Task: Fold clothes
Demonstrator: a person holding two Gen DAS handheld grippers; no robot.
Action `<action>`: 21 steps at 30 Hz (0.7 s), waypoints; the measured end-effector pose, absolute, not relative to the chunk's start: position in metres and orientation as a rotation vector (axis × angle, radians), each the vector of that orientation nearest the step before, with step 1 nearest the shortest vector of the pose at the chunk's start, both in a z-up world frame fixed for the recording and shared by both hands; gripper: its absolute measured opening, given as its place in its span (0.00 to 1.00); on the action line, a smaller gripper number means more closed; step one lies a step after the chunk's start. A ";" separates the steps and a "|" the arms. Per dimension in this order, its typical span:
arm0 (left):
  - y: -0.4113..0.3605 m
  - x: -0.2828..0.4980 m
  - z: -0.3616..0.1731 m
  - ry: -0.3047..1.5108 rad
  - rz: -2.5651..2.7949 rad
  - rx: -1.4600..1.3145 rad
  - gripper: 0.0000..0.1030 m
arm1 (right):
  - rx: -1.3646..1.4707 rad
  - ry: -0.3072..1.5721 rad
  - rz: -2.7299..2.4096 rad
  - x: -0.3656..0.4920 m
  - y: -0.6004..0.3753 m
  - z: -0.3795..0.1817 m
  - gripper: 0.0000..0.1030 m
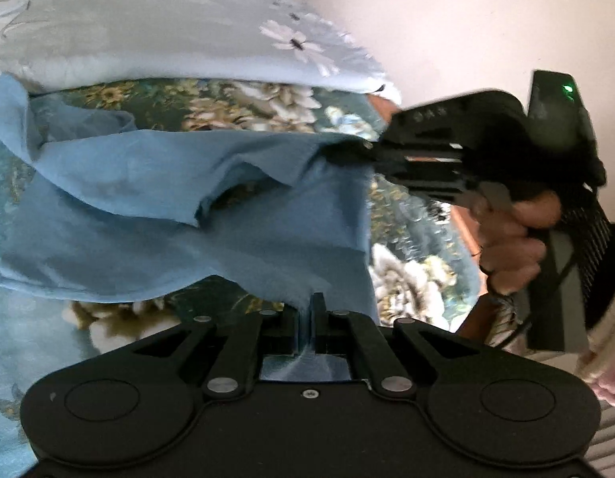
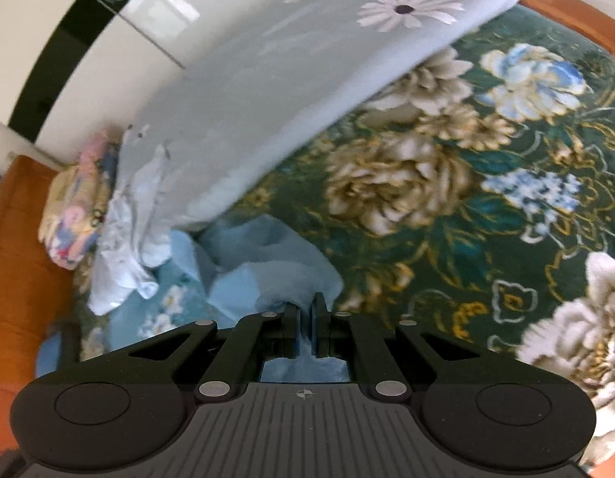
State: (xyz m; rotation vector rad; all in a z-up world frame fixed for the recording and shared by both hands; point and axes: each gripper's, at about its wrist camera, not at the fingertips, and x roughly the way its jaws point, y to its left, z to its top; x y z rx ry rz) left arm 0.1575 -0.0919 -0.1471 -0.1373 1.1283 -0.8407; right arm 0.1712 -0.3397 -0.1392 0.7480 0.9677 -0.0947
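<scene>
Light blue soft fabric garment held up over the dark green floral bedspread, both tools clamped on it
Left gripper pinches its near edge, right gripper a corner; the pale grey daisy-print quilt lies just beyond the garment, a hand gripping the right tool's handle

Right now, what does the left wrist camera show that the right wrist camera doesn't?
Only the left wrist view shows the right gripper from outside, clamped on a corner of the blue garment, with the person's hand on its handle. Only the right wrist view shows the white wardrobe, the orange bed frame and a colourful bundle. Both show the blue garment, the green floral bedspread and the pale daisy-print quilt.
</scene>
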 end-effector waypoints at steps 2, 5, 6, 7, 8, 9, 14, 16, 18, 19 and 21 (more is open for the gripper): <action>-0.087 0.163 -0.150 1.135 -0.793 -0.121 0.05 | 0.748 0.982 -0.110 0.172 -0.342 -0.148 0.04; -0.078 0.172 -0.148 1.138 -0.728 -0.111 0.24 | 0.749 0.991 -0.136 0.174 -0.348 -0.159 0.04; -0.072 0.174 -0.143 1.135 -0.708 -0.119 0.31 | 0.748 0.999 -0.151 0.175 -0.349 -0.162 0.04; -0.066 0.178 -0.139 1.128 -0.686 -0.127 0.38 | 0.748 1.007 -0.168 0.177 -0.352 -0.166 0.04; -0.057 0.180 -0.136 1.124 -0.666 -0.130 0.42 | 0.746 1.016 -0.184 0.178 -0.354 -0.170 0.04; -0.051 0.186 -0.136 1.121 -0.644 -0.129 0.45 | 0.741 1.026 -0.201 0.180 -0.355 -0.174 0.04; -0.023 0.217 -0.139 1.120 -0.542 -0.139 0.56 | 0.683 1.086 -0.315 0.185 -0.358 -0.192 0.09; -0.015 0.228 -0.141 1.113 -0.510 -0.141 0.62 | 0.653 1.093 -0.364 0.184 -0.357 -0.196 0.24; -0.011 0.238 -0.145 1.098 -0.496 -0.129 0.69 | 0.636 1.087 -0.404 0.181 -0.357 -0.199 0.44; -0.010 0.243 -0.148 1.092 -0.494 -0.124 0.73 | 0.634 1.084 -0.418 0.178 -0.357 -0.200 0.53; -0.011 0.255 -0.157 1.104 -0.506 -0.128 0.75 | 0.630 1.085 -0.441 0.172 -0.357 -0.204 0.63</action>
